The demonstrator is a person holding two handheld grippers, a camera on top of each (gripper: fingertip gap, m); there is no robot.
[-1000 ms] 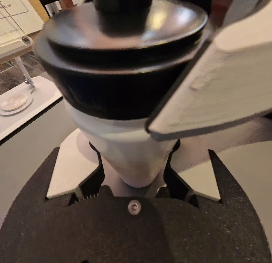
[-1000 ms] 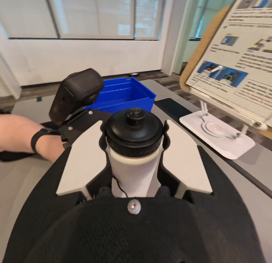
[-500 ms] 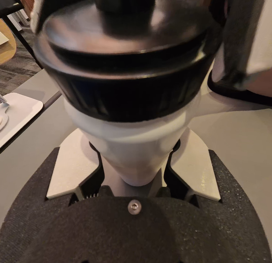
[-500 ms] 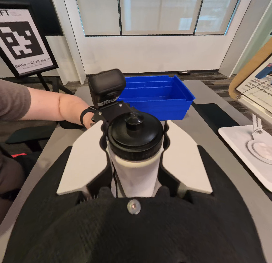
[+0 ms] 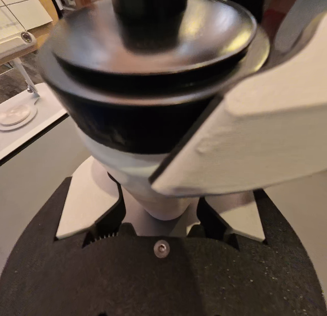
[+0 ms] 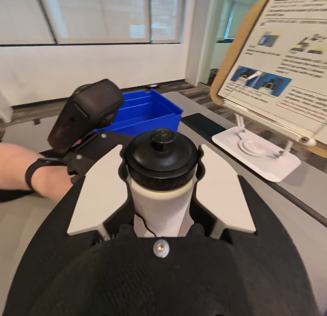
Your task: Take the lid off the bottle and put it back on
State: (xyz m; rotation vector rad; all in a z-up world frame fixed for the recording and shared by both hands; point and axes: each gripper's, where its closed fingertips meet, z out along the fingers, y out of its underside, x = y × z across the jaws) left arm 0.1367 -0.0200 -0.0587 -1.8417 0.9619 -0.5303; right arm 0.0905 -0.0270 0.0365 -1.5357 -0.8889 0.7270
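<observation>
A white bottle (image 6: 161,206) with a black ribbed lid (image 6: 161,159) and a pull nozzle stands upright over the grey table. The lid sits on the bottle's neck. My right gripper (image 6: 161,148) is shut on the lid, one white finger on each side of it. My left gripper (image 5: 159,192) is shut on the bottle (image 5: 159,198) lower down on its body. The lid (image 5: 141,123) fills the top of the left wrist view, blurred. One right finger (image 5: 247,139) crosses that view at the right. The left gripper (image 6: 85,116) and the hand holding it show left of the bottle.
A blue bin (image 6: 146,113) stands on the table behind the bottle. A white stand base (image 6: 256,152) with a tilted instruction board (image 6: 283,60) is at the right, and also shows in the left wrist view (image 5: 17,116). A black mat (image 6: 200,125) lies between them.
My right gripper, shut on the lid, twisted round the bottle's axis half a second ago and has twisted back to about where it stood a second ago. The left gripper still holds the bottle.
</observation>
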